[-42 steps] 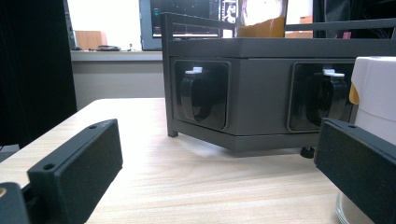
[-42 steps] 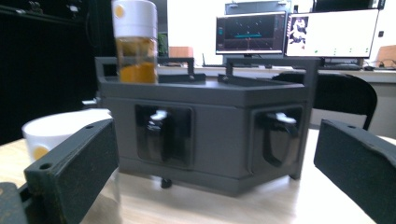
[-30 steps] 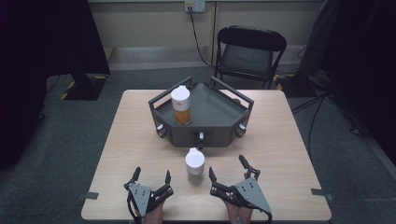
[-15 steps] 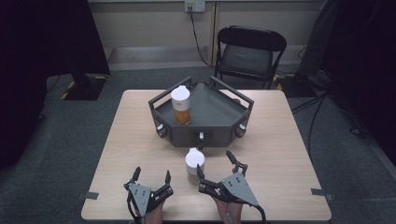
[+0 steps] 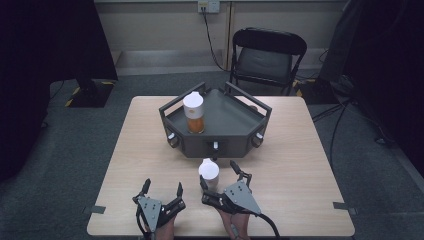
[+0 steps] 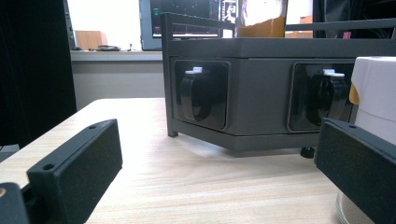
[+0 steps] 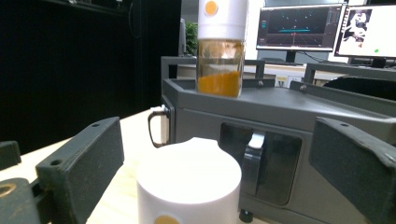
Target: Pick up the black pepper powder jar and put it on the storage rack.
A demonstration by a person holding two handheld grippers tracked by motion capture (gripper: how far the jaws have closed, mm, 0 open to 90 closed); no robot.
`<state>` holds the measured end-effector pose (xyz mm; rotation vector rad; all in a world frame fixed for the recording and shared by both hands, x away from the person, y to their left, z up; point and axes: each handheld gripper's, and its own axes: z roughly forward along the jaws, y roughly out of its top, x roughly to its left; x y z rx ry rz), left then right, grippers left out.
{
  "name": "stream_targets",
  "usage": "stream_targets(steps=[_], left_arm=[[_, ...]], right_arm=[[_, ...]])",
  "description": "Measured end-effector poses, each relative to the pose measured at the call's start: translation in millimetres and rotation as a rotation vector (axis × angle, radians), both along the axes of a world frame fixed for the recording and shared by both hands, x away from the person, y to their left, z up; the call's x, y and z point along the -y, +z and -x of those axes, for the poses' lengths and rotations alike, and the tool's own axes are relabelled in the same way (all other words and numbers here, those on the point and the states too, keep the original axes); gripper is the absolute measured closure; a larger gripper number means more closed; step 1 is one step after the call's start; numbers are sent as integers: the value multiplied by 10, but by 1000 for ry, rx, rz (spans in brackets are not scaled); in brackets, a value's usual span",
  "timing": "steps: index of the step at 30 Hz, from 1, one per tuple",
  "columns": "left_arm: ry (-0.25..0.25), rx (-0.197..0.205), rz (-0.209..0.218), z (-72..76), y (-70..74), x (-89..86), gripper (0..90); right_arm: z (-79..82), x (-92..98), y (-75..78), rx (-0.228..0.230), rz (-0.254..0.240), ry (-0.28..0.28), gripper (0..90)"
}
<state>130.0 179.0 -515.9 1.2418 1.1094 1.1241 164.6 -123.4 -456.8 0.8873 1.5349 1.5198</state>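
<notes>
Near the counter's (image 5: 150,145) front edge, the white-capped jar (image 5: 209,171) stands between the wide jaws of the right gripper (image 5: 218,176), which have just been closing, untouched; left gripper (image 5: 162,187) gapes empty.

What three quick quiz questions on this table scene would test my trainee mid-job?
1. True or false: the right gripper is shut on the white-capped jar.
2. Which jar stands on the grey tray: A, the orange-filled jar; B, the one on the table?
3. Are the left gripper jaws open or shut?

Key: 1 false, its jaws stand apart either side, closing in; 2 A; 3 open.
</notes>
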Motion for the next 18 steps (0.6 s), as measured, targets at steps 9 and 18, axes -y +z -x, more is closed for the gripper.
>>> stream_targets(steps=[9, 18], left_arm=[[0, 0, -1, 0, 1, 0, 6], [0, 0, 0, 0, 0, 0, 8]], right_arm=[[-57, -101, -68, -33, 12, 7, 54], [-105, -162, -105, -77, 10, 6, 105]])
